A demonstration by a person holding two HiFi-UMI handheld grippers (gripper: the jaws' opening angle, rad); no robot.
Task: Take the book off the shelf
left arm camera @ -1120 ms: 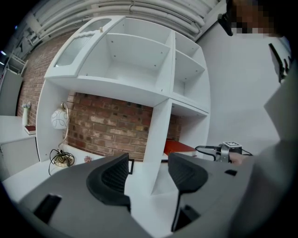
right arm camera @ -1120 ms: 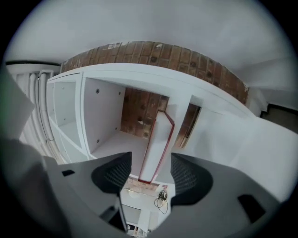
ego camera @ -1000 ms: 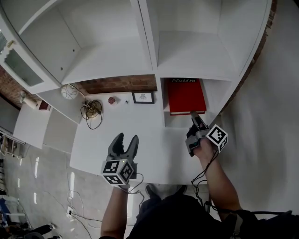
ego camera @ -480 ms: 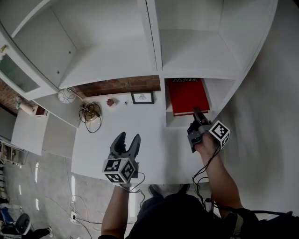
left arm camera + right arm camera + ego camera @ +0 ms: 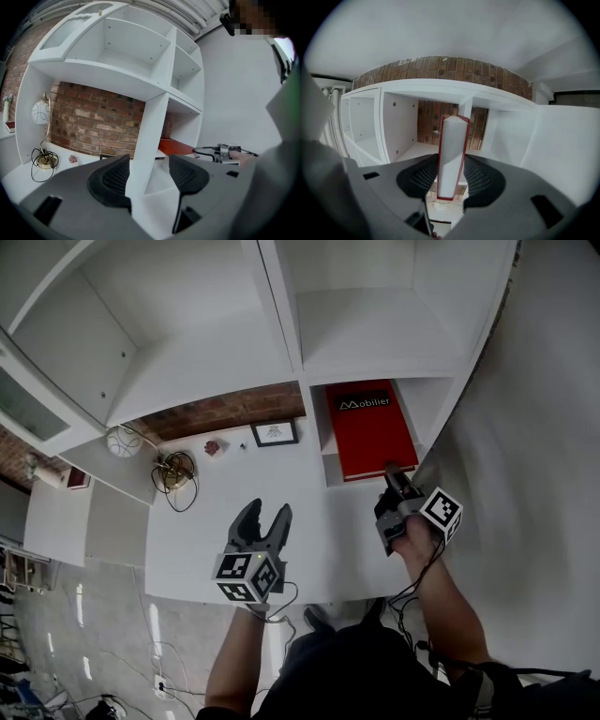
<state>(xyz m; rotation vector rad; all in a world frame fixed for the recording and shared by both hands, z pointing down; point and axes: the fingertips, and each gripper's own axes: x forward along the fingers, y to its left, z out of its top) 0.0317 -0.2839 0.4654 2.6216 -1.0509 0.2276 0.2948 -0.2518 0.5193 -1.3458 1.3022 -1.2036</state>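
The red book (image 5: 370, 427) lies flat in the lower right compartment of the white shelf unit (image 5: 281, 306), its white title towards the back. My right gripper (image 5: 392, 468) holds its near edge. Its jaws have just been closing with the book between them. In the right gripper view the pads press on both red covers of the book (image 5: 452, 154), at the right gripper (image 5: 451, 176). My left gripper (image 5: 264, 517) hovers open over the white desk (image 5: 309, 531), nothing between its fingers. In the left gripper view, beyond the left gripper (image 5: 149, 176), stands the shelf's upright, with the book (image 5: 176, 146) past it.
At the back of the desk stand a small picture frame (image 5: 275, 433), a tiny plant (image 5: 214, 447), a brass lamp base with a coiled cord (image 5: 173, 470) and a white globe (image 5: 122, 441). A brick wall shows behind. A white wall rises to the right.
The right gripper's jaws closed on the book's near edge, and the book now lies a little nearer the compartment's front. The left gripper drifted slightly to the right.
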